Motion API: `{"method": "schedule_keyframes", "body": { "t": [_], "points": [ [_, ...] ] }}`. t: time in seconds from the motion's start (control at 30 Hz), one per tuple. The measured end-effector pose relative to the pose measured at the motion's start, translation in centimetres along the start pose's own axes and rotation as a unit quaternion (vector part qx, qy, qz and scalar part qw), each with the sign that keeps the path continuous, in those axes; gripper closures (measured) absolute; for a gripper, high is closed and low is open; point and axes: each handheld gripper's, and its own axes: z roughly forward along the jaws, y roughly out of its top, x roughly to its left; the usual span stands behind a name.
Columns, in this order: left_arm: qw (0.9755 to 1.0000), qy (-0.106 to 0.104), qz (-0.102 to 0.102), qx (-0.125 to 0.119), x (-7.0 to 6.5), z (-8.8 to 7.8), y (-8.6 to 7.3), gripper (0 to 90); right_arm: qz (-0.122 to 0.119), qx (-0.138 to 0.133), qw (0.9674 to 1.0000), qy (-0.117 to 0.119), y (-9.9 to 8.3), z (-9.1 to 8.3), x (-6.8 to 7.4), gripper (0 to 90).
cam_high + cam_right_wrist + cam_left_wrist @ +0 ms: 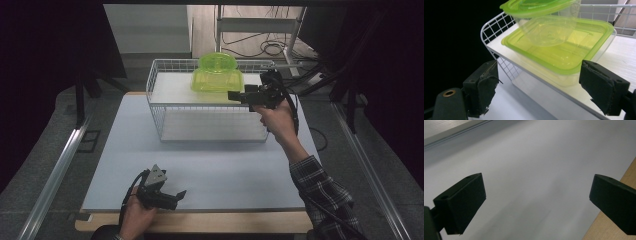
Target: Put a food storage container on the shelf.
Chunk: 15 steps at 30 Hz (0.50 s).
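Nearest the high view's camera, the left gripper [181,193] rests low over the front edge of the table [225,170], held in the person's left hand [136,214] with its grey three-cornered plate on top. Its own view shows the 2 black jaws spread wide, nothing between them, with the pale table surface [529,170] beneath and a strip of the wooden table edge [629,170] at the right.

Moving rightward and farther back, a white wire rack [160,107] with 2 levels stands on the table's far half. On its upper shelf sits a rectangular clear container with a green lid [216,80]. A second, round clear container with a green lid [216,61] stands on top of it, tilted up toward the rear.

At the rack's right end, the right gripper [232,95] is held level in the person's right hand [277,122], its jaws pointing left toward the rectangular container's near right corner. The plaid sleeve [320,190] runs back to the lower right. In the right gripper view, the jaws are spread apart; the rectangular container [564,50] lies ahead of and between them on the white shelf [624,60], close to the pads. Contact cannot be confirmed; no pad is seen pressing on it. The round container [541,7] leans on the rectangular lid behind. The rack's wire rim [496,25] curves round at the left.
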Motion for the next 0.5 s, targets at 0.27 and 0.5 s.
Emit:
{"method": "schedule_keyframes", "body": {
  "t": [0.27,0.5],
  "points": [
    [1.0000,0.002,0.004,0.001,-0.1,0.0,0.0,0.5,-0.014,0.008,0.9999,-0.001,-1.0,-0.1,0.5,15.5],
    [1.0000,0.003,0.007,0.003,-0.1,0.1,0.0,0.5,-0.015,0.011,0.9998,0.004,-1.7,-0.3,0.5,15.4]
  ]
}}
